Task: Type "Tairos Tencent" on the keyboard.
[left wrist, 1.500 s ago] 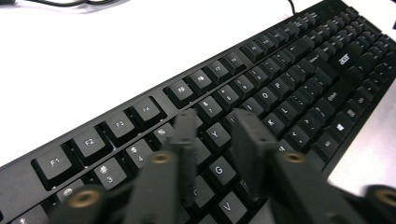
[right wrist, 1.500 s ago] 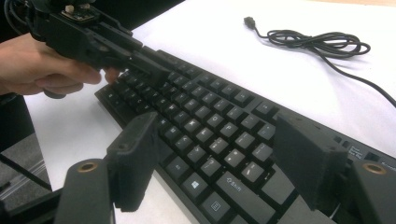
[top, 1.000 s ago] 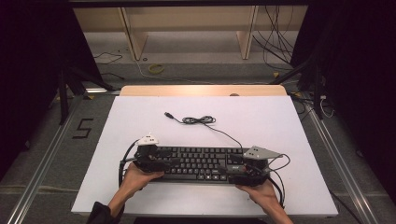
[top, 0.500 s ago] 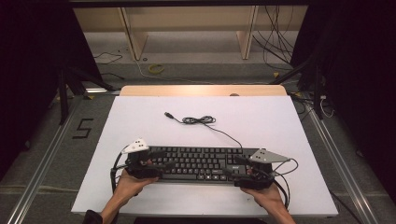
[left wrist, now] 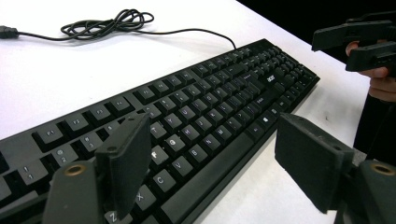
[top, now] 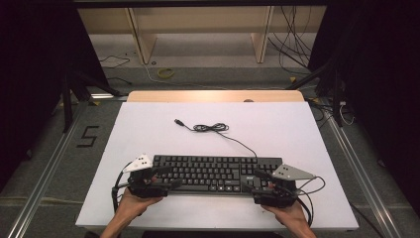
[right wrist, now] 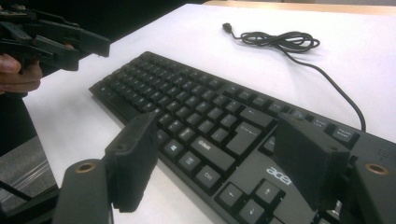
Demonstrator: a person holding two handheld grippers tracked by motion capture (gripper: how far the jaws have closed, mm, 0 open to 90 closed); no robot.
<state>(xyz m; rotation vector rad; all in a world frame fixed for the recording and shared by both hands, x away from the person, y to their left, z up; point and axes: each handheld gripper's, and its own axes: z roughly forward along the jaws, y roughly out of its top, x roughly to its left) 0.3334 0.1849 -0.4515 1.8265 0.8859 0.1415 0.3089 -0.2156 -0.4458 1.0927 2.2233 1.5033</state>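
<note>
Black and rigid, the keyboard (top: 214, 173) lay flat on the white counter (top: 148, 129), likely light but long, best gripped at both short ends. Left claw (top: 166, 177) at 9 o'clock and right claw (top: 250, 180) at 3 o'clock gaped wide, holding nothing; its cable (top: 218, 130) trailed toward 12 o'clock.

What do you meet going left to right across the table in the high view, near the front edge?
Left gripper → keyboard → right gripper.

White table (top: 148, 134): black keyboard (top: 213, 171) near front edge, cable (top: 210, 128) coiled behind.
</note>
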